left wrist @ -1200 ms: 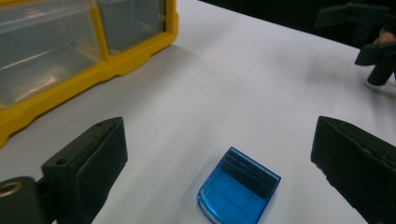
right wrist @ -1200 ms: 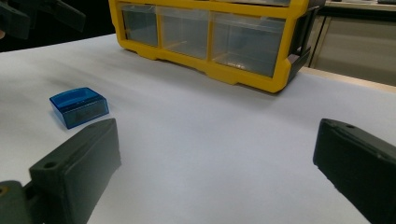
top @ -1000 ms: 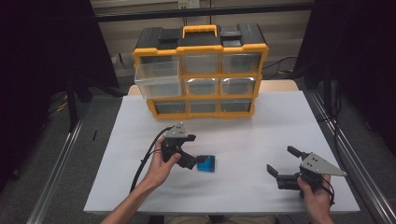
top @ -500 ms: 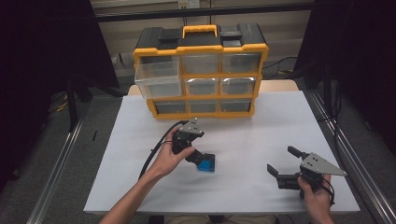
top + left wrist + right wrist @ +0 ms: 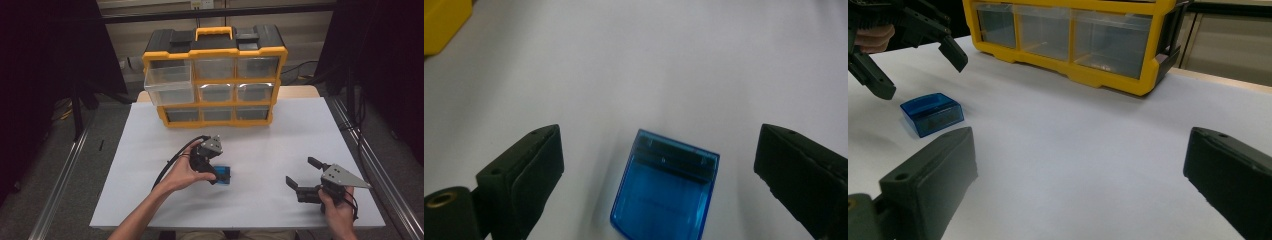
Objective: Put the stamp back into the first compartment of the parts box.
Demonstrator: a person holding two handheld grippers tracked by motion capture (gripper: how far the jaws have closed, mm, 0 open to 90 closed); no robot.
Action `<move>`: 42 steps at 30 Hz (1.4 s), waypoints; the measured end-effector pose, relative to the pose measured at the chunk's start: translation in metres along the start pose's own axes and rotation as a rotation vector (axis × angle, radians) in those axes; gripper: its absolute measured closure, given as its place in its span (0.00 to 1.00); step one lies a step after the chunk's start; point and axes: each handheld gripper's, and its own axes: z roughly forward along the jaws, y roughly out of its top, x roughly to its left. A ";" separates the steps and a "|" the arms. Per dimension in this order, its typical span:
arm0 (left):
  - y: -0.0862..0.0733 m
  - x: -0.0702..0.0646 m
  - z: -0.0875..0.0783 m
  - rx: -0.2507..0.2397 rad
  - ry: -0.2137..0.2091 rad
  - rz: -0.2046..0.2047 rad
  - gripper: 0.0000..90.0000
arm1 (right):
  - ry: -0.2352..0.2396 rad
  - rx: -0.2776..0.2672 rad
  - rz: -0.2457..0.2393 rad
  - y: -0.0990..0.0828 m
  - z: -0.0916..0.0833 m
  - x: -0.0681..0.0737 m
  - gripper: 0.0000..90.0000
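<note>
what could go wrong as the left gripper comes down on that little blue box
The left gripper is open astride the small translucent blue plastic box, whose smooth case lies flat on the white table; if the fingers close off-centre it may skid or twist away. The pulled-out clear drawer of the yellow organiser juts forward, so a lifted box could knock it.

Bright, even overhead light on the white table (image 5: 280, 150), dark surroundings, soft close-up blur.
</note>
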 end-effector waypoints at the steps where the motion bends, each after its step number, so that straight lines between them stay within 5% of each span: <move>1: -0.001 0.000 0.001 0.013 -0.006 0.006 0.07 | -0.002 0.001 -0.002 0.000 0.000 0.000 0.00; 12: -0.006 -0.002 0.018 0.103 -0.071 0.046 0.17 | -0.009 0.012 0.001 -0.001 0.001 0.000 0.01; 24: -0.007 -0.003 0.024 0.151 -0.069 0.086 0.33 | -0.009 0.019 0.004 -0.001 0.002 0.000 0.01; 35: -0.009 0.000 0.023 0.129 -0.064 0.090 0.46 | -0.018 0.019 0.006 -0.001 0.003 0.000 0.01; 42: -0.010 0.001 0.021 0.109 -0.059 0.043 0.46 | -0.020 0.019 0.009 -0.001 0.003 0.001 0.01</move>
